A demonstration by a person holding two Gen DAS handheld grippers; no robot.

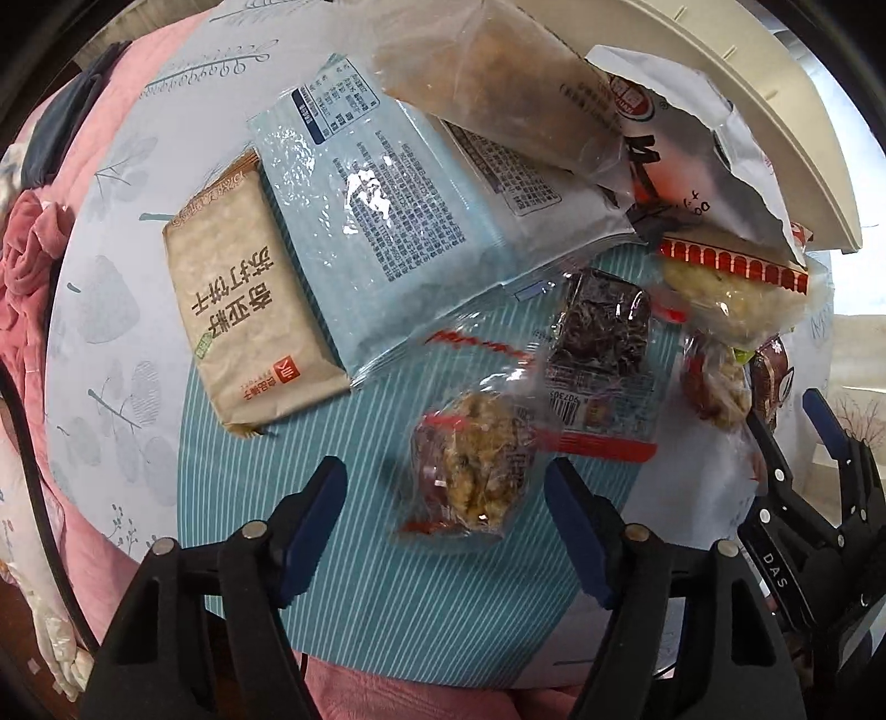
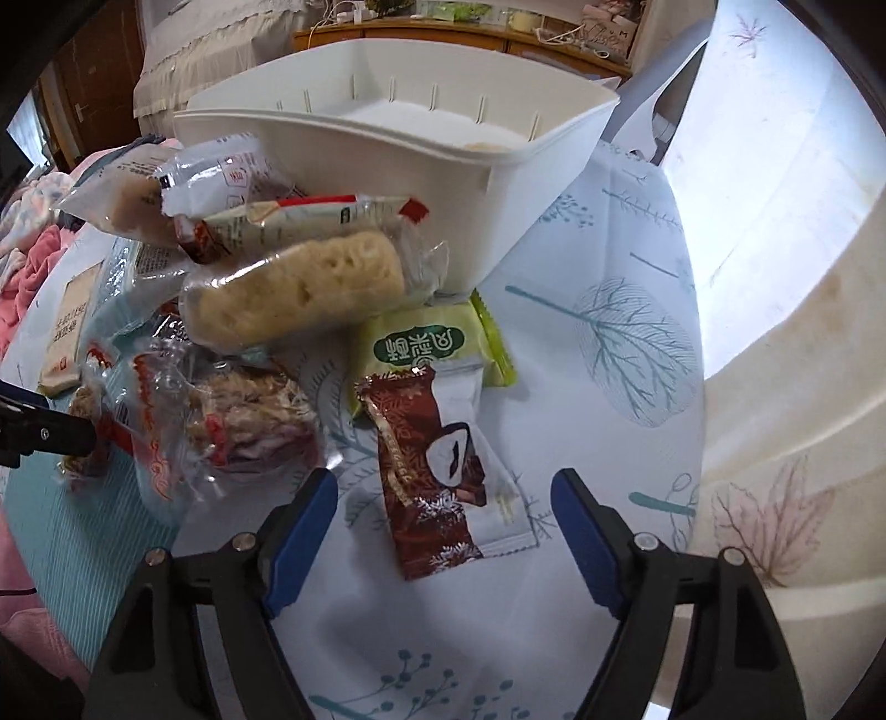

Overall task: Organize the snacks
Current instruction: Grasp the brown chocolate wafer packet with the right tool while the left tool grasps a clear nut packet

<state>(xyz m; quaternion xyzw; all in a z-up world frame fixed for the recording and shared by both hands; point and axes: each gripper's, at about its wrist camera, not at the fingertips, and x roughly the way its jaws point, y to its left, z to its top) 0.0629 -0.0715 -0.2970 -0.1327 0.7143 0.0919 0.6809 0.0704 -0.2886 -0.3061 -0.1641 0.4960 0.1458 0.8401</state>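
Observation:
My left gripper [image 1: 448, 520] points straight down, open, its blue pads either side of a walnut-and-date snack [image 1: 470, 476] in a clear wrapper on the teal striped mat [image 1: 387, 598]; the pads do not touch it. My right gripper [image 2: 443, 531] is open over a brown-and-white packet [image 2: 437, 471] lying on the leaf-print cloth. A green packet [image 2: 437, 343] lies just beyond it. Further snacks are heaped to the left: a pale puffed bar [image 2: 299, 288], a beige cracker pack [image 1: 249, 299], a light blue bag [image 1: 382, 221] and a dark packet [image 1: 601, 327].
A white plastic bin [image 2: 387, 160] stands behind the heap, with several packets leaning against its wall. A pink blanket [image 1: 33, 266] lies off the table's left edge. Bare leaf-print cloth [image 2: 609, 343] stretches right of the packets. A wooden cabinet [image 2: 443, 39] is far behind.

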